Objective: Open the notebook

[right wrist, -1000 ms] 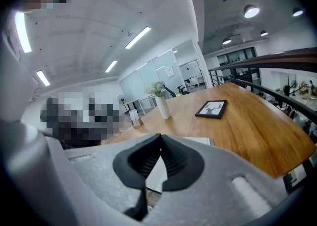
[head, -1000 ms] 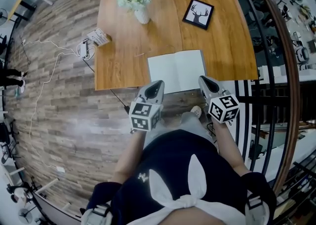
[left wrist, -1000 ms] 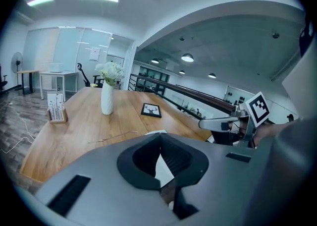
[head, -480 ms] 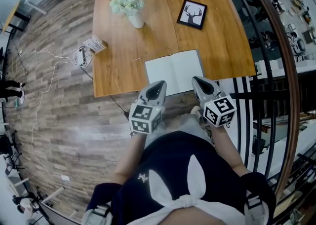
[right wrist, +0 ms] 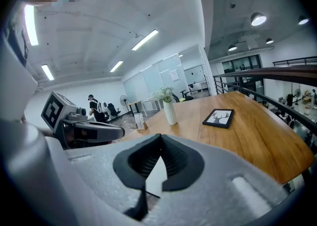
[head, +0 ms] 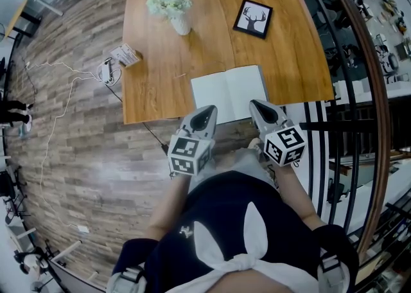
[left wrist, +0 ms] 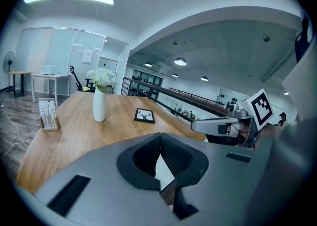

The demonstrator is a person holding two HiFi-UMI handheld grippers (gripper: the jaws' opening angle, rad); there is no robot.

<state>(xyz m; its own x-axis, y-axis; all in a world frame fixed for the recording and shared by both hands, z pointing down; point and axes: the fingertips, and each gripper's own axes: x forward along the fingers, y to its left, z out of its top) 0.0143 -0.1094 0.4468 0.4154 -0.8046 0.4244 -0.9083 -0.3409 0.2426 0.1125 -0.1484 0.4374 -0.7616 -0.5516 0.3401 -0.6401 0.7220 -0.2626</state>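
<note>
Wooden table (head: 160, 92) is shown with the opened notebook (head: 229, 92) laid flat at its near edge, bare wood around it. Left gripper (head: 206, 112) and right gripper (head: 257, 105) are held closed, empty, by that edge.

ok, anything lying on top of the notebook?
Bare white pages of the notebook, nothing on them. The left hand-held gripper and right hand-held gripper cover parts of its near edge, unseen there.

Your head view looks steeply down over the tabletop (head: 154, 86); both gripper views look low across it, sharing the deer picture (head: 251, 18).
</note>
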